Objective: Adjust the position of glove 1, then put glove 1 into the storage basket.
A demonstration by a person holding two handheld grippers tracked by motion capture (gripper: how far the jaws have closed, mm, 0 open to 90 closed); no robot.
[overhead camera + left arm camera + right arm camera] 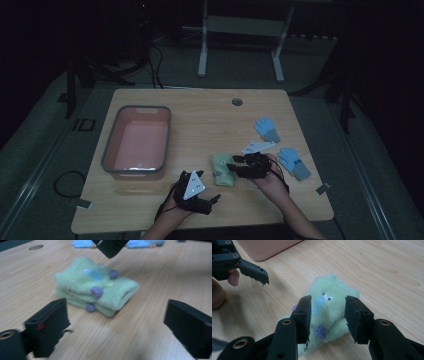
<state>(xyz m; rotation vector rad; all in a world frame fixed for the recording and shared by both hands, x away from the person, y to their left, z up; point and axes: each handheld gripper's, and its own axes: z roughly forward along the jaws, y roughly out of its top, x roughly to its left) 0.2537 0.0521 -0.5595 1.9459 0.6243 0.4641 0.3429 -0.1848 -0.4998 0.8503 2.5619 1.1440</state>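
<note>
Right tongs [327, 315] hanging just over the green glove [332, 302], jaws apart with nothing pinched. Left tongs [117, 325] sitting wide apart and empty, near the glove at its seven o'clock. Glove lying folded on the table [200, 110], pink bin [137, 142] at nine o'clock, blue gloves [267, 129] at two and three o'clock.
</note>
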